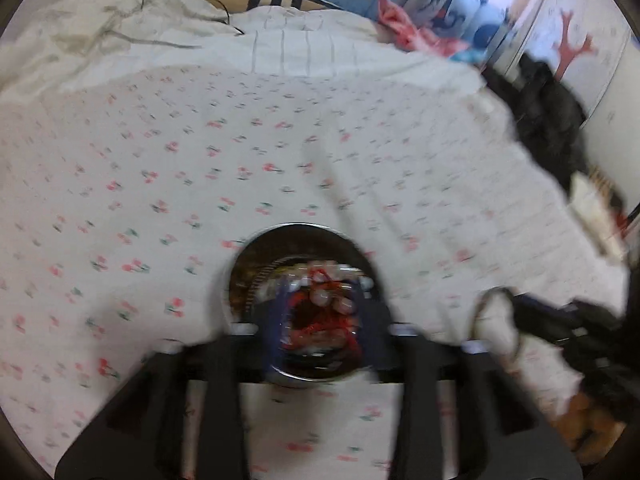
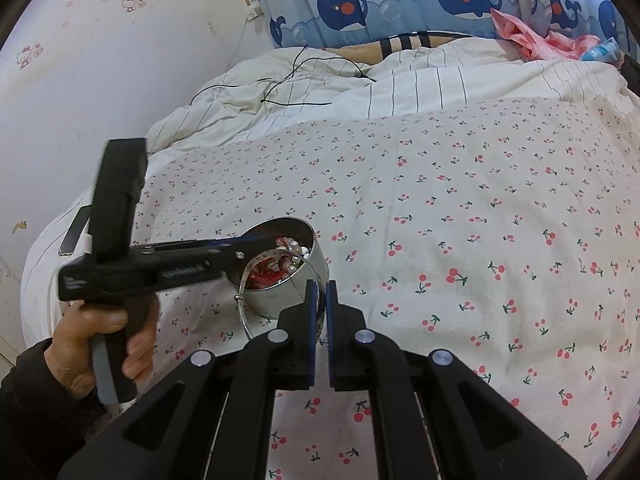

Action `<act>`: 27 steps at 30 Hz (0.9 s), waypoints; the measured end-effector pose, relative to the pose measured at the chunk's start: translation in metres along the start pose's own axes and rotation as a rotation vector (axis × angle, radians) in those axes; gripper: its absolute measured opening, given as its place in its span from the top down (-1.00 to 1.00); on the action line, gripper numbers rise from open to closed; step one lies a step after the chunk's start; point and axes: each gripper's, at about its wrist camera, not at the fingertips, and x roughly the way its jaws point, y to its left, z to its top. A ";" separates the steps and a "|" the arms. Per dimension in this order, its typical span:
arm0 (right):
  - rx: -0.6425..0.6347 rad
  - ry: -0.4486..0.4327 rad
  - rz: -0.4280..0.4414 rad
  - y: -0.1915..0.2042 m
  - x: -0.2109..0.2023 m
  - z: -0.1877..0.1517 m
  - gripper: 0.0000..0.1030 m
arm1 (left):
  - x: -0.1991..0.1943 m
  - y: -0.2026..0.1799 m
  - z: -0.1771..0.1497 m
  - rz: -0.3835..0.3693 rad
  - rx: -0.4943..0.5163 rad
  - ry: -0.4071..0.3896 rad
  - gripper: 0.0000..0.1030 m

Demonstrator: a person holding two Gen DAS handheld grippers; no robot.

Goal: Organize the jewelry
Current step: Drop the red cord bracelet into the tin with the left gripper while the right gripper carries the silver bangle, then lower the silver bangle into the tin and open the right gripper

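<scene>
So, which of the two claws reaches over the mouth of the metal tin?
The left claw, pointing in sideways above the metal tin; the right claw sits shut, low at the tin's near wall.

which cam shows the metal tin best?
Right wrist view: the metal tin is sharp, with rim, side wall and the beads and red pieces inside all visible on the cherry-print sheet. The left wrist view shows it blurred, from above.

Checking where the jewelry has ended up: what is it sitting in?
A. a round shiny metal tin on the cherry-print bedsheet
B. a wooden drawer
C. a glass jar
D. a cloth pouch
A: beads and red cord fill the round metal tin on the cherry-print bedsheet.
</scene>
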 end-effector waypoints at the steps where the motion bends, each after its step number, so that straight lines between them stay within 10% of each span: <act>1: 0.000 0.001 0.000 0.000 0.000 0.000 0.90 | -0.002 -0.002 -0.001 0.025 0.019 -0.009 -0.17; 5: -0.006 0.008 0.001 0.002 0.001 -0.001 0.90 | -0.014 -0.014 -0.002 0.135 0.123 -0.022 -0.67; 11: -0.039 0.008 -0.026 0.009 0.006 0.001 0.90 | -0.054 0.003 -0.007 0.138 0.072 -0.084 -0.79; 17: -0.096 0.025 -0.036 0.026 0.034 0.020 0.90 | -0.066 0.059 -0.031 0.131 -0.219 -0.142 -0.85; 27: -0.173 0.072 -0.040 0.049 0.079 0.038 0.90 | -0.068 0.056 -0.026 0.166 -0.180 -0.130 -0.85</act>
